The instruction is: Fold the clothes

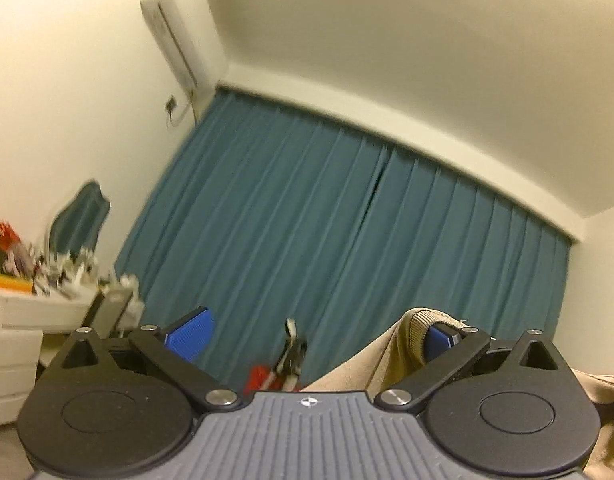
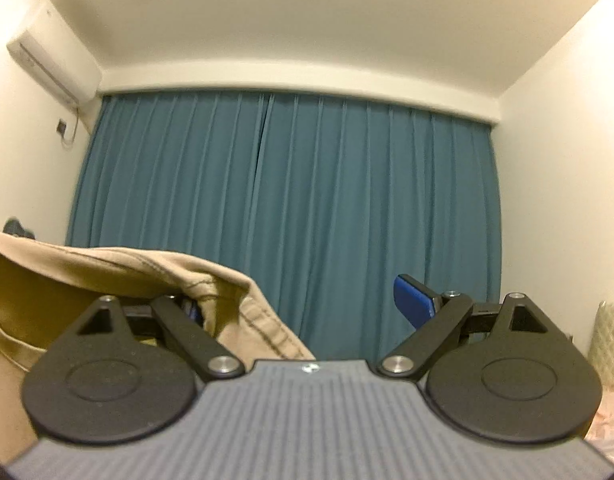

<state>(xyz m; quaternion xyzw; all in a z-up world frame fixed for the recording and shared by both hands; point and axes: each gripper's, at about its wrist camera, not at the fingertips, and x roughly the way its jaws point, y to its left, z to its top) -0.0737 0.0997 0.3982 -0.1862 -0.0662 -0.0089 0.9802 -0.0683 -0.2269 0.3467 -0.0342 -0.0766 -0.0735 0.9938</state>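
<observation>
Tan garment is draped over one finger of each tool, at 3 o'clock of the left gripper, 9 o'clock of the right gripper. Both jaws are spread, nothing clamped; likely hooked to hang flat before the curtain.

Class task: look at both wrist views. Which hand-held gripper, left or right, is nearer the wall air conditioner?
Left, judging by size. In its view the air conditioner looms large up-left of the left hand-held gripper; from the right hand-held gripper it looks smaller, far left.
</observation>
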